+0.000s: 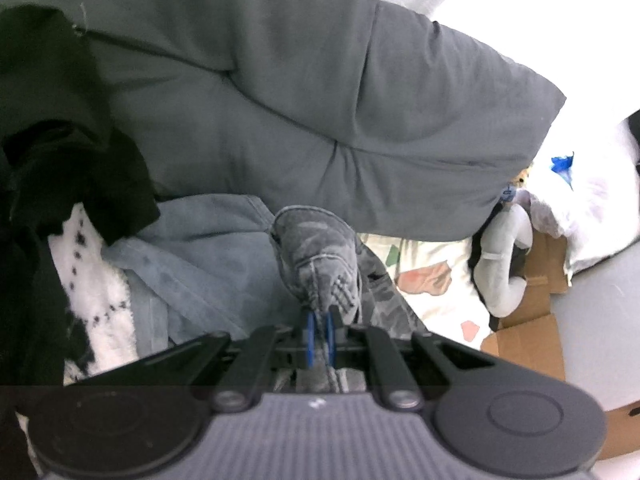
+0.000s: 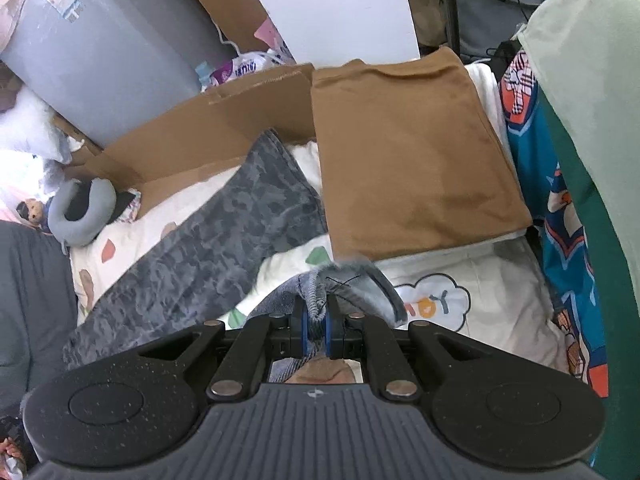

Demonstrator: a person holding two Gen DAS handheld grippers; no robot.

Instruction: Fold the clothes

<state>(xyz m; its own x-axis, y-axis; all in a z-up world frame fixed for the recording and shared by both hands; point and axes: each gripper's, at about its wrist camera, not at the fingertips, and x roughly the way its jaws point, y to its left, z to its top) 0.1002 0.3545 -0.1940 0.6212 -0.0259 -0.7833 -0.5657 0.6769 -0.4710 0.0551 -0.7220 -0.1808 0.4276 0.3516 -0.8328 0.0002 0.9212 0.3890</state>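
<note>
Left gripper point(image 1: 319, 322): black two-finger tool nearest the left wrist lens, its blue-padded fingers point(image 1: 310, 330) pressed together on a bunched hem of the grey camouflage-patterned trousers point(image 1: 316, 256).
Right gripper point(image 2: 316, 322): the same black tool close under the right wrist lens, its jaws pinching a folded edge of those trousers, where a pale inner facing with a stitched cross shows.
Grey padded quilt point(image 1: 280, 100): largest thing in the left view, a puffy mass filling the upper half, behind the gripped cloth.
Trousers, position: in the right view one long leg point(image 2: 224, 248) trails from the lower left up to the cardboard, lying across the white bedsheet with coloured patches point(image 2: 492, 292).
Folded brown garment point(image 2: 408, 152): flat rectangle on the sheet, just right of the trouser leg's far end and touching it.
Open cardboard box point(image 2: 192, 136): flaps spread behind the trouser leg.
Pale blue denim garment point(image 1: 200, 252): crumpled left of the gripped hem.
Black clothing point(image 1: 60, 152): heaped at the far left.
White fluffy fabric with dark dots point(image 1: 100, 292): beneath the black heap.
Grey neck pillow point(image 2: 80, 216): curved, on the sheet beside the box.
</note>
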